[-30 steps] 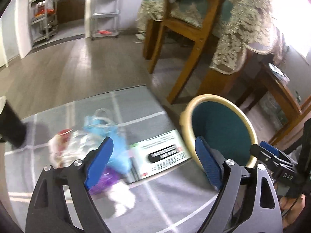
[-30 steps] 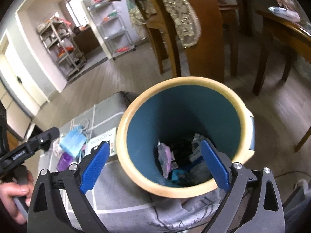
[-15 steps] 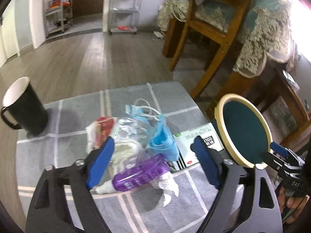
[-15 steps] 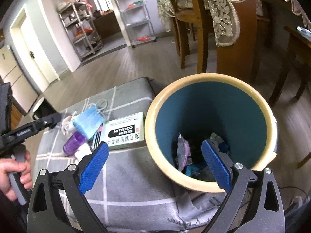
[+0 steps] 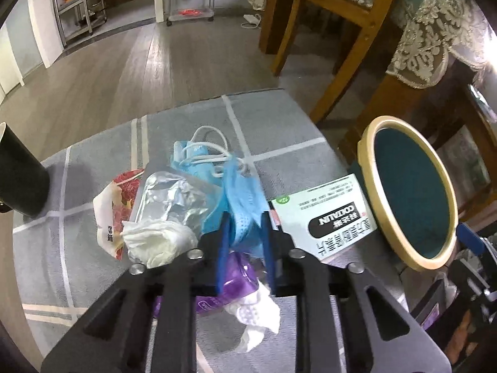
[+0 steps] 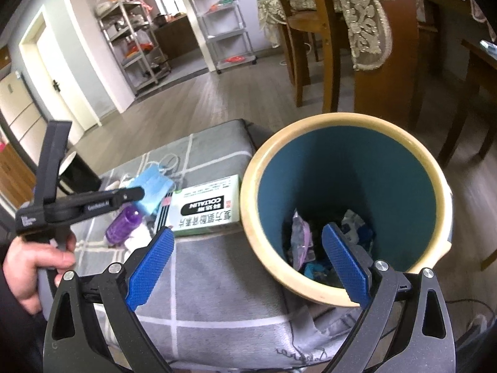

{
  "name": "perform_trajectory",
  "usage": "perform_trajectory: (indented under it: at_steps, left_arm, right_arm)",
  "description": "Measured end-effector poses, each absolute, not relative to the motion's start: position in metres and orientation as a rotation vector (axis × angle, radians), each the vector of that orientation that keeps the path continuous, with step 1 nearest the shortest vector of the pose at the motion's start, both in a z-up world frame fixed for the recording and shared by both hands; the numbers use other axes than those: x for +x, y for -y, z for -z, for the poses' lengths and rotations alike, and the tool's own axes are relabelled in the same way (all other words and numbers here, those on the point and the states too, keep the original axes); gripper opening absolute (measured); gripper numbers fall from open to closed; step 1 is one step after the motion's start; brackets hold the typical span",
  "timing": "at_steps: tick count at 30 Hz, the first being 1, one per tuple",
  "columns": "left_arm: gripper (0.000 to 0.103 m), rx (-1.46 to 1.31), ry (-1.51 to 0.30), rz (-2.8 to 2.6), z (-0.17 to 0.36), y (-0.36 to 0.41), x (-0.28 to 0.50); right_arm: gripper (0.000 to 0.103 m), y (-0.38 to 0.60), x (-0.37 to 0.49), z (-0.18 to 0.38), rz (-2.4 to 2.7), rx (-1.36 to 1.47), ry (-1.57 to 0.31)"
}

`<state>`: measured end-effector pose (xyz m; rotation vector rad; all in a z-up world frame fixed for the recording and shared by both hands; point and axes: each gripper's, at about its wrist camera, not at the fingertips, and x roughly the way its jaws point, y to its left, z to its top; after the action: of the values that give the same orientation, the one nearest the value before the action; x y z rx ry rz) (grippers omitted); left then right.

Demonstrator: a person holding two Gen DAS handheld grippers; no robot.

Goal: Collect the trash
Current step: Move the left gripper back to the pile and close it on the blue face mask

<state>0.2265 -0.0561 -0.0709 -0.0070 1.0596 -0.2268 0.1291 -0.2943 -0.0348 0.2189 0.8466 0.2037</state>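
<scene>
My left gripper point(image 5: 243, 233) is shut on a blue face mask point(image 5: 239, 199) in a trash pile on the grey checked cloth point(image 5: 273, 118). The pile holds a crumpled clear wrapper point(image 5: 174, 199), a red-and-white packet point(image 5: 115, 205), white tissue point(image 5: 155, 242), a purple bottle point(image 5: 236, 283) and a white medicine box point(image 5: 329, 220). The cream bin with teal inside point(image 5: 407, 192) stands to the right. My right gripper point(image 6: 248, 267) is open and empty, hovering at the bin's point(image 6: 341, 130) near rim; the bin holds several scraps. The left gripper point(image 6: 124, 199) and mask point(image 6: 152, 189) also show there.
A black mug point(image 5: 18, 183) stands at the cloth's left edge. Wooden chair legs point(image 5: 351, 43) and a lace-draped table point(image 5: 435, 25) stand behind the bin. Wire shelves point(image 6: 130, 52) line the far wall across bare wood floor.
My left gripper has moved down onto the pile and closed on the blue mask. My right gripper stays open by the bin, having shifted slightly.
</scene>
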Motion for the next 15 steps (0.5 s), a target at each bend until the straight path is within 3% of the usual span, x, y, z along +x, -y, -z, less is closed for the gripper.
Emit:
perform_trajectory:
  at_steps: [15]
  left_arm:
    - [0.013, -0.188, -0.88, 0.275, 0.014, -0.017, 0.178]
  right_arm:
    - [0.096, 0.236, 0.143, 0.04, -0.389, 0.161, -0.88]
